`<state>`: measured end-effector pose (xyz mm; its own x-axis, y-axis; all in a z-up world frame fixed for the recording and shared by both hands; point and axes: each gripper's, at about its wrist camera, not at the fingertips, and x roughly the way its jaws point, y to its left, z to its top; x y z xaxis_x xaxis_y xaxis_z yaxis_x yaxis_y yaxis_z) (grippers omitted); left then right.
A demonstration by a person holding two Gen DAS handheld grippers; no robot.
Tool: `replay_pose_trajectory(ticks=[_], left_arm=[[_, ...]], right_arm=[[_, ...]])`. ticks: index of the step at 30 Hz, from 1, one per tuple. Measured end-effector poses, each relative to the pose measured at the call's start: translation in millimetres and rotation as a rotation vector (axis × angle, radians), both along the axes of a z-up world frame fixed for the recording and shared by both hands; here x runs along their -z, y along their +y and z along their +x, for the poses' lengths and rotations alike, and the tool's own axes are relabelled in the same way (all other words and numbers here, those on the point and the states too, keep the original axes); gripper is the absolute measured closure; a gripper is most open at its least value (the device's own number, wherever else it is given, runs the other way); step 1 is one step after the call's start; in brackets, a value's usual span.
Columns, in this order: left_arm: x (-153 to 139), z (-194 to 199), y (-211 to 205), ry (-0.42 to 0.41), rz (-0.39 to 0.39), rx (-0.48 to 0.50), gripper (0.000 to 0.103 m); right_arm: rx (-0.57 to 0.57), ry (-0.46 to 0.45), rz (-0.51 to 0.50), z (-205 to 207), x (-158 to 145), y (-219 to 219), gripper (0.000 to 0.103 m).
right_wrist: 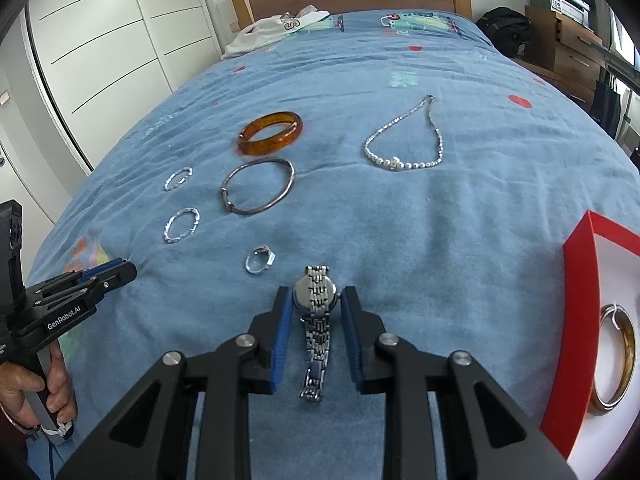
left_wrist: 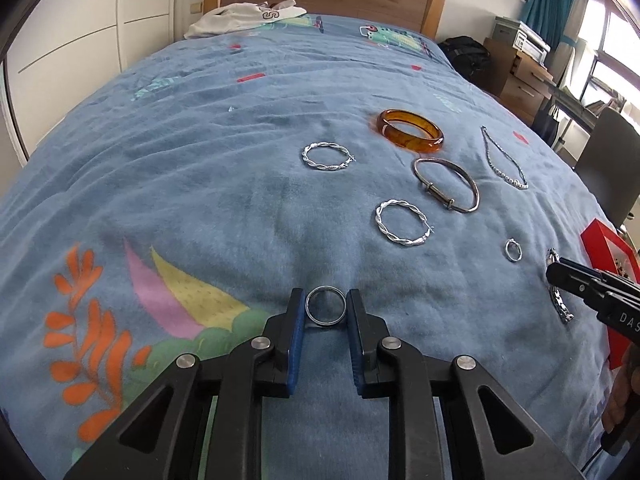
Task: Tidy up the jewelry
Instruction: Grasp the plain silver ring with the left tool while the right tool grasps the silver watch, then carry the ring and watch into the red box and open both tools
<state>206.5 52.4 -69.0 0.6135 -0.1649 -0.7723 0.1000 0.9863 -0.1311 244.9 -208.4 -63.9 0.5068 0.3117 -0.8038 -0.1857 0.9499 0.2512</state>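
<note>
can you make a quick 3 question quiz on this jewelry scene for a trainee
1. True or false: the left gripper has a ring between its fingers.
2. What lies between the right gripper fingers? A) necklace B) watch C) orange bangle
3. Fill in: the red box already holds a ____.

Key
1. True; the ring sits in the gap and the fingers look to touch its sides.
2. B; the watch lies on the bed, with the fingers on either side of it.
3. bangle
</note>
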Motion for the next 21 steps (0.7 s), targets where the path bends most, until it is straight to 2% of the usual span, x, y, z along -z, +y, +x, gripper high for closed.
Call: replay_pose_trajectory(ticks=[11, 21], left_arm=[[-34, -25, -15, -0.027, 0.027, 0.022, 0.083], [-82, -47, -82, -0.082, -0.019, 0.134, 0.083]], right_arm=[[0.023, -0.066, 0.037, -21, -46, -17, 0.079], [0.108, -0.156, 0.031, -60, -103, -79, 0.079]])
